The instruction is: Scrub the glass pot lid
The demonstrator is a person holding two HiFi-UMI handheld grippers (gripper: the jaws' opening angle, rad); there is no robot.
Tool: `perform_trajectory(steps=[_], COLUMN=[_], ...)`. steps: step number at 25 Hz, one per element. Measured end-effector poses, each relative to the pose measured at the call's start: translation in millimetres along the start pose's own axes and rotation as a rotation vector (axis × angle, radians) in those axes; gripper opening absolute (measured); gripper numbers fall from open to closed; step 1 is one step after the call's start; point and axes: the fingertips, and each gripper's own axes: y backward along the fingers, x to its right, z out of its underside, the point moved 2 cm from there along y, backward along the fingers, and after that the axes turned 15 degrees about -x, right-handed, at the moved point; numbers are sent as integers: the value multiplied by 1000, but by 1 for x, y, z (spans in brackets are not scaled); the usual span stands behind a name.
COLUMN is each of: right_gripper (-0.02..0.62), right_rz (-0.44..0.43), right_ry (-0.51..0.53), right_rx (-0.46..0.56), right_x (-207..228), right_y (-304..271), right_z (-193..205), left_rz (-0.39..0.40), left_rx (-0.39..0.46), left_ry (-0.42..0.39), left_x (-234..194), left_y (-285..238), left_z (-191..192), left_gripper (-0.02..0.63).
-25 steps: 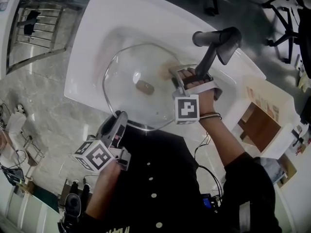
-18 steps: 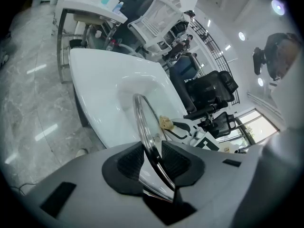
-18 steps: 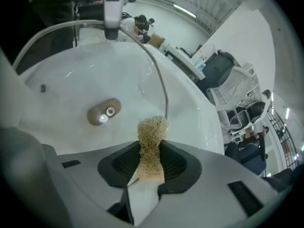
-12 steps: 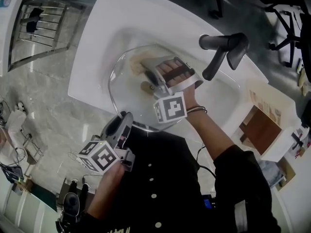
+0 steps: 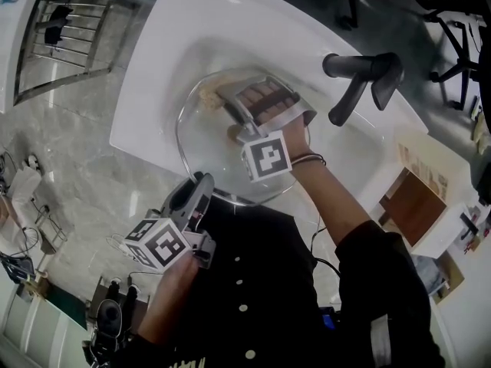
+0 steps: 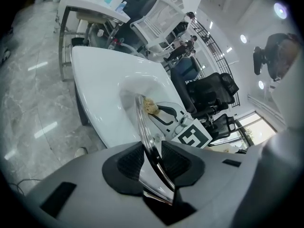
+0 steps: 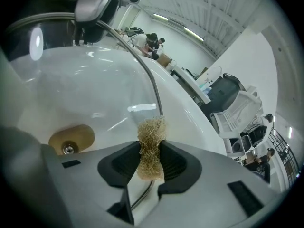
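Between the left gripper's [image 6: 152,161] fingers [image 6: 127,163] sits the near rim of the glass pot lid [image 5: 211,148], clamped tight, with the rest of the lid reaching out ahead of them over the white sink [image 5: 165,48]. The right gripper [image 7: 151,159] pinches a tan scrub pad [image 7: 151,141]; the pad's tip, just beyond those fingers, meets the lid's far rim.

Inside the sink [image 5: 153,67], glass pot lid [image 5: 205,153] filling the basin, faucet [image 5: 357,66] overhanging at right, wide rim open at left.
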Motion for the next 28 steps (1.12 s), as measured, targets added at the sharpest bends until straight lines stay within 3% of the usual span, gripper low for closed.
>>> perform_trajectory(steps=[13, 28], right_gripper=[133, 133], right_rz=[-116, -237], right_ry=[83, 83], right_rx=[-30, -83], right_x=[-36, -78], right_y=[21, 69], right_z=[28, 66], left_rz=[-9, -15], left_rx=[-5, 9], left_ry=[7, 20], left_x=[0, 0], left_y=[0, 0], left_z=[0, -1], left_gripper=[132, 127])
